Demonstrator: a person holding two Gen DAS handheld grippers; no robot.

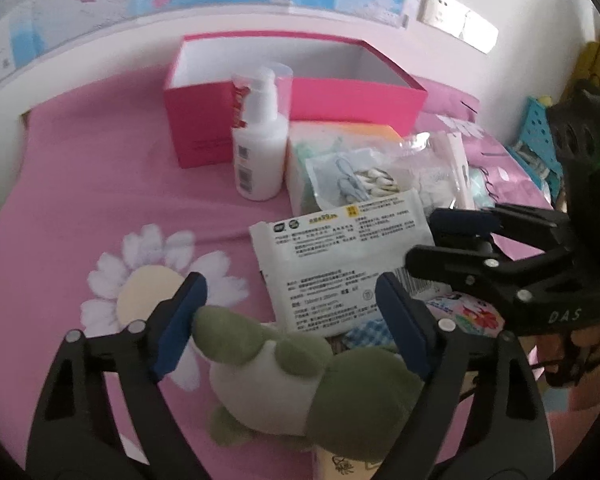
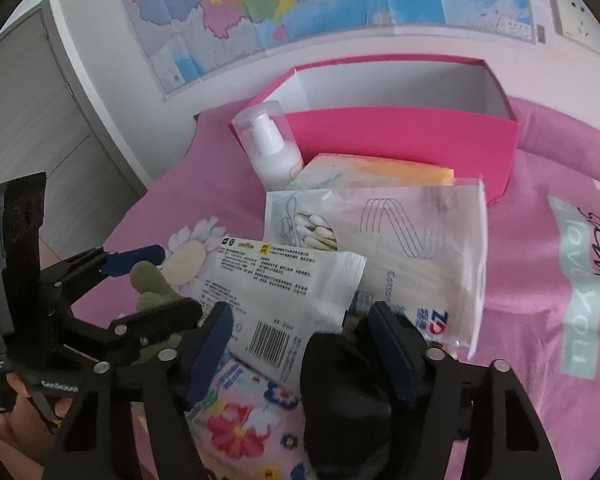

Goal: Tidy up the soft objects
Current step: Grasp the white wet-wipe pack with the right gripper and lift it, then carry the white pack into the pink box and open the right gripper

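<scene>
we hold our left gripper (image 1: 288,320) open around a green and white plush toy (image 1: 300,380) lying at the near edge of the pink bed (image 1: 80,200), its jaws spread and not yet closed. our right gripper (image 2: 300,344) straddles a black soft item (image 2: 340,392), jaws apart. the pink box (image 1: 204,120) stands open by the far edge. a hasty squeeze may catch the white wipes pack (image 1: 332,264) just beside the toy and drag it along.
</scene>
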